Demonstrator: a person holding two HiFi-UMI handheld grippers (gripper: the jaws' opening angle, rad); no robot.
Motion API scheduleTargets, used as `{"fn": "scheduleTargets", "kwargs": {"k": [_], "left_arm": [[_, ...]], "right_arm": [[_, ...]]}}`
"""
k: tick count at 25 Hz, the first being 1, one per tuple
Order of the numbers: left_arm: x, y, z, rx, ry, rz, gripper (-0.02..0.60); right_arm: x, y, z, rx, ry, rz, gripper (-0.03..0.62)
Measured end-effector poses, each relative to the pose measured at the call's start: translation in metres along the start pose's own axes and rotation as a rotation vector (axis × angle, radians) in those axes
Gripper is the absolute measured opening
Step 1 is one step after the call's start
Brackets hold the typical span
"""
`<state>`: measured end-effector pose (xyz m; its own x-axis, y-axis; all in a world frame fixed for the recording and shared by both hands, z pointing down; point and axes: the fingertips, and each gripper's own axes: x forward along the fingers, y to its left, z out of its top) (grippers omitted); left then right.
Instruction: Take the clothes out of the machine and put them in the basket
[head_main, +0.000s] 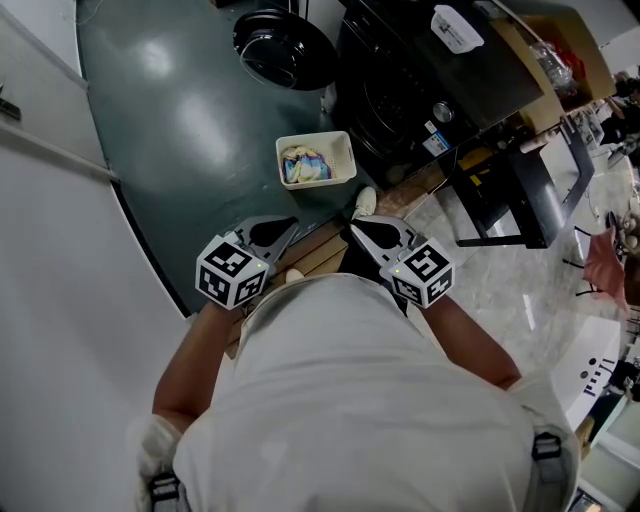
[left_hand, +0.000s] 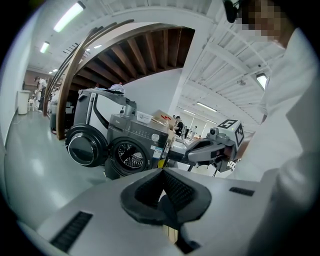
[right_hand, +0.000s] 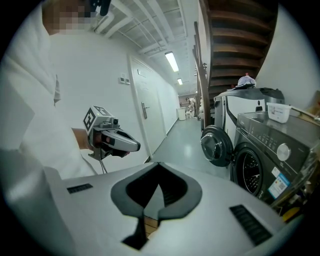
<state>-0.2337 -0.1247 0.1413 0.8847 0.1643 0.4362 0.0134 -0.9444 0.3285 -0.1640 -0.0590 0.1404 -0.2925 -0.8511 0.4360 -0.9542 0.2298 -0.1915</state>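
Both tongs are held close before the person's chest at the middle of the head view. The left tongs (head_main: 286, 228) and the right tongs (head_main: 358, 232) are side by side and apart, each with its jaws drawn together and nothing between them, as each gripper view confirms. The washing machine (head_main: 400, 85) lies ahead of them, toward the upper centre and right of the frame, with its round door (head_main: 283, 45) swung open at its left. The right tongs are judged the nearer to the drum mouth. The basket (head_main: 315, 138) is set on the floor (head_main: 170, 130) between the tongs and the machine, just before the machine's front, with its long axis running across the frame. Pale, coloured clothes (head_main: 305, 165) are seen lying in it. The coming move is judged to turn on a reach forward and to the right, past the basket. The basket is shown only in the head view. The drum (left_hand: 131, 156) is faced squarely only in the left gripper view, where bare perforated metal is seen and no garment can be made out, though its depth is hidden. In the right gripper view it is seen obliquely near the right margin.
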Motion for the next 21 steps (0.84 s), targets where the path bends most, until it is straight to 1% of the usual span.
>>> {"fn": "scheduleTargets", "kwargs": {"k": [14, 21], "left_arm": [[-0.002, -0.005, -0.013, -0.013, 0.002, 0.007, -0.003], [-0.005, 0.007, -0.012, -0.013, 0.007, 0.023, -0.003]], "right_arm": [[0.000, 0.010, -0.007, -0.011, 0.005, 0.013, 0.005], [0.006, 0.010, -0.005, -0.015, 0.007, 0.018, 0.005]]}}
